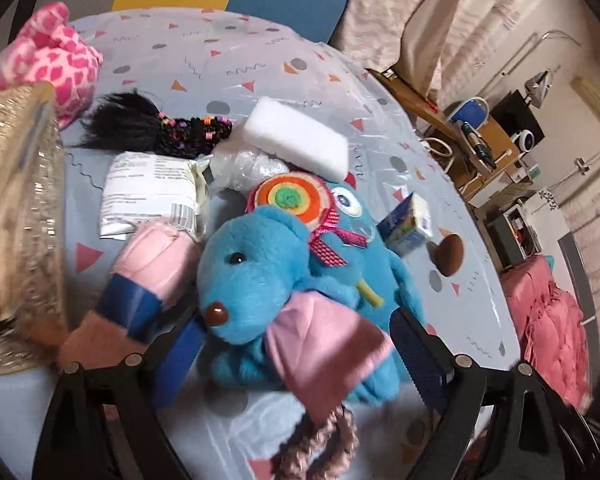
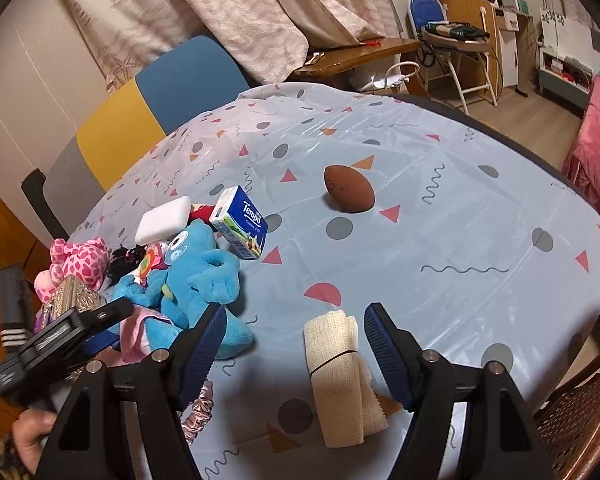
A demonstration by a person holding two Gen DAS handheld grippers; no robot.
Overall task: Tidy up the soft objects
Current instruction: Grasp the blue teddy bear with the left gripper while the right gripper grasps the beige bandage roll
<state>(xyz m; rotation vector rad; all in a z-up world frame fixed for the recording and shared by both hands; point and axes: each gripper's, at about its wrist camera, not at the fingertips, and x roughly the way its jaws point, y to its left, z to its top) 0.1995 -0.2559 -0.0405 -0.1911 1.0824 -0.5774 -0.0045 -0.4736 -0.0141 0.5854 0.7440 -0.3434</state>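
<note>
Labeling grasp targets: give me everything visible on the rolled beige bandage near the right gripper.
The rolled bandage is cream, gauze-like woven fabric, loosely wound, with a thin dark band around its middle and a loose tail at the near end. It lies flat on the patterned tablecloth, lengthwise between the right gripper's open blue fingers, apparently touching neither. It sits apart from the toy pile.

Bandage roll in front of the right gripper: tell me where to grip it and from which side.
Grip the bandage roll across its narrow width at the banded middle, coming from above and the near side. It lies flat, lengthwise between the open right gripper, clear of other items.
</note>
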